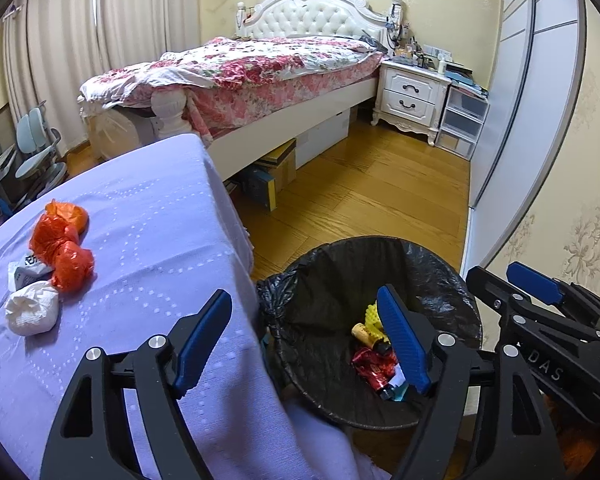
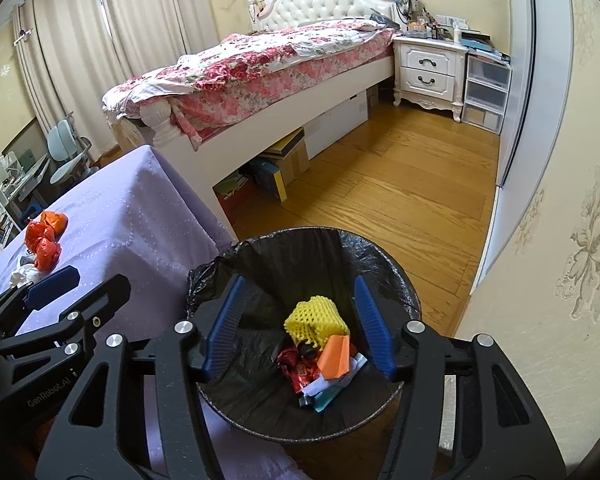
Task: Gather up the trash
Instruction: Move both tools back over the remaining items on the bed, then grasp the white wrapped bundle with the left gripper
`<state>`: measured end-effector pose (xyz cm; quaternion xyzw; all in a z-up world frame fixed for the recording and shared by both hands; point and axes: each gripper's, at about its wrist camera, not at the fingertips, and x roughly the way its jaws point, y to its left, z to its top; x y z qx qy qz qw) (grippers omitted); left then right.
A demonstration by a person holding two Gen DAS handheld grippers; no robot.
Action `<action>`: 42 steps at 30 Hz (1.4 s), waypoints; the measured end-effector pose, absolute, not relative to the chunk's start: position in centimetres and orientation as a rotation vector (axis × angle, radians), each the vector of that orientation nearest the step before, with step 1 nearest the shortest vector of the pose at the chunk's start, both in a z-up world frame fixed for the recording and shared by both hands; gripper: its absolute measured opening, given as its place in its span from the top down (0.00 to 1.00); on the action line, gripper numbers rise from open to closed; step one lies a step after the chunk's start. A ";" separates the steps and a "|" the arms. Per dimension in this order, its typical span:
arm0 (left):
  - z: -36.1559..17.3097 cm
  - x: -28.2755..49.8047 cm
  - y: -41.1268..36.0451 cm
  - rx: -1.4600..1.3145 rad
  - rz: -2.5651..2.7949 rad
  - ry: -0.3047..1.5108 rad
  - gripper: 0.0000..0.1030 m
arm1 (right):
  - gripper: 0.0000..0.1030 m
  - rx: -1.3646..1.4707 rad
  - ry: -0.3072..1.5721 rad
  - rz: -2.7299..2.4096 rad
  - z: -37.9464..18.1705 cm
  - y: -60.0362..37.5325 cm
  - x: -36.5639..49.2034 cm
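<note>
A black-lined trash bin (image 1: 440, 272) (image 2: 396, 276) stands on the floor beside a table with a lilac cloth (image 1: 140, 216) (image 2: 132, 208). In the bin lie a yellow foam net (image 2: 316, 320), an orange paper piece (image 2: 336, 356), red wrappers (image 2: 296, 368) and other scraps. On the table lie an orange plastic bag (image 1: 62, 244) (image 2: 44, 236), a white crumpled wad (image 1: 32, 312) and a white printed wrapper (image 1: 26, 268). My left gripper (image 1: 304, 340) is open and empty, over the table edge and bin. My right gripper (image 2: 298, 324) is open and empty above the bin.
A bed (image 1: 260, 68) with a floral cover stands behind, boxes (image 1: 276, 172) beneath it. A white nightstand (image 1: 412, 96) and plastic drawers (image 1: 460, 124) stand at the back right. A wardrobe (image 1: 532, 100) lines the right wall. Chairs (image 1: 40, 152) stand at left. Wooden floor (image 1: 380, 200) lies between.
</note>
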<state>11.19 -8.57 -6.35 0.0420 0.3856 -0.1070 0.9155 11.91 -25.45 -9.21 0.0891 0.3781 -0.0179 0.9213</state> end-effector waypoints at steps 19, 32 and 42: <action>-5.7 9.8 1.9 0.034 0.023 0.779 0.27 | 0.40 0.129 0.800 0.106 -8.2 -17.6 12.5; -6.1 10.2 9.6 -0.037 0.174 0.784 0.26 | 0.39 0.067 0.834 0.242 -8.1 -9.7 13.9; -6.9 12.3 12.5 -0.107 0.149 0.848 0.25 | 0.39 0.029 0.859 0.281 -8.6 -5.9 14.6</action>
